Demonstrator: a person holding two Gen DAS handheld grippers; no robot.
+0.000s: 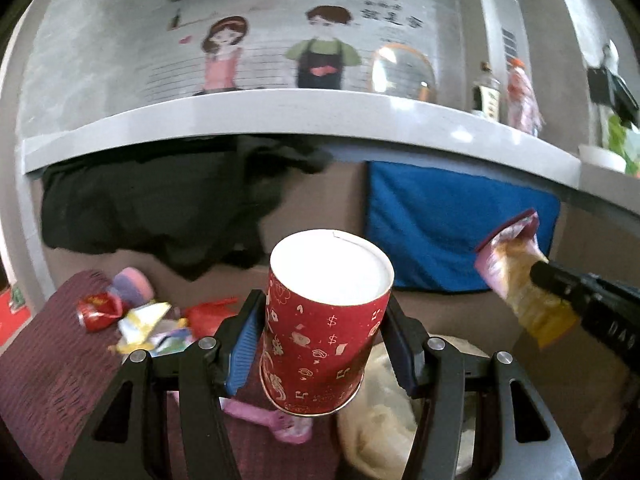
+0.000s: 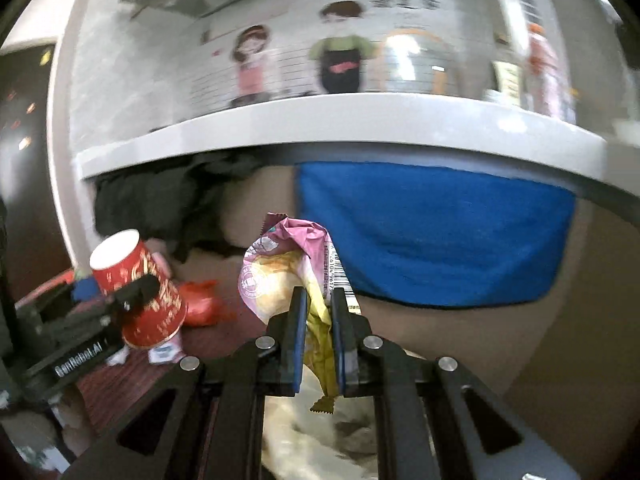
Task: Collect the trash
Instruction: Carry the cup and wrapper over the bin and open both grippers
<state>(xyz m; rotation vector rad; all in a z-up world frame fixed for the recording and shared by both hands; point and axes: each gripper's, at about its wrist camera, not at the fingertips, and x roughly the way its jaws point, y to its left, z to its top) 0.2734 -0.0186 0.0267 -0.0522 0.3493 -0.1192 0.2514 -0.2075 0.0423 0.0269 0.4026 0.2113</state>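
Note:
My left gripper [image 1: 324, 312] is shut on a red paper cup [image 1: 320, 332] with gold print, held upside down in the air, its white base facing the camera. In the right wrist view the same red paper cup [image 2: 140, 288] hangs at the left in the left gripper [image 2: 132, 292]. My right gripper [image 2: 320, 300] is shut on a pink and yellow snack wrapper [image 2: 280, 268], which sticks up between the blue pads. That snack wrapper [image 1: 516, 276] also shows at the right of the left wrist view. Several crumpled wrappers [image 1: 136, 316] lie on a dark red cloth [image 1: 52, 364].
A grey ledge [image 1: 280, 116] runs across under a wall with cartoon figures. Below it hang a black cloth [image 1: 160, 204] and a blue towel [image 1: 452, 220] over a brown sofa back. A cream plush thing [image 1: 380, 420] and a pink toy [image 1: 272, 420] lie below the grippers. Bottles [image 1: 488, 96] stand on the ledge.

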